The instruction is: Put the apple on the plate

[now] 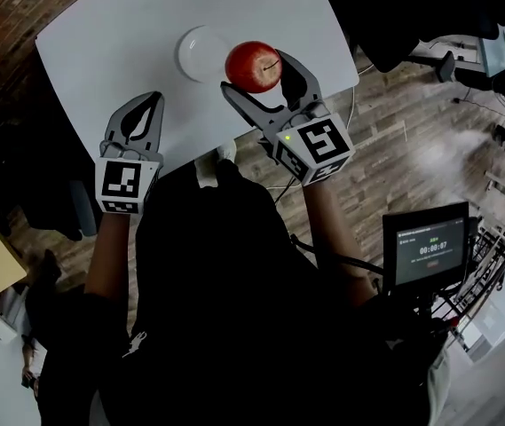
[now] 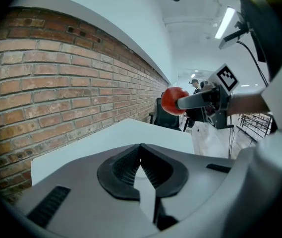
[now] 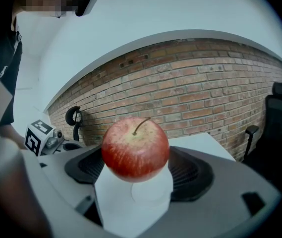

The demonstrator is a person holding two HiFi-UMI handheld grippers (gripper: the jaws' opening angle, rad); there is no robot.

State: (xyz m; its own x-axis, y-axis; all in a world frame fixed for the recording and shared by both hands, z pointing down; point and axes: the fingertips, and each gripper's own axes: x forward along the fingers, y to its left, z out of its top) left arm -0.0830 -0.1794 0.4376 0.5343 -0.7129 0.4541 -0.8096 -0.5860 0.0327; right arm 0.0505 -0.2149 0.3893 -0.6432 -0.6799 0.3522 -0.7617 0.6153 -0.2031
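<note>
Though pinching the apple (image 1: 252,62) across its middle with the right gripper (image 1: 261,73), can't quite tell the height over the counter (image 1: 119,34). Looks just beside the plate (image 1: 195,53). Probably firm, smooth, fairly hefty, bruisable, so best held gently at the widest part. Left gripper (image 1: 152,103) closed up, holding nothing.

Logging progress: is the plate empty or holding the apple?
Empty. The plate is bare; the right tongs grip the apple.
</note>
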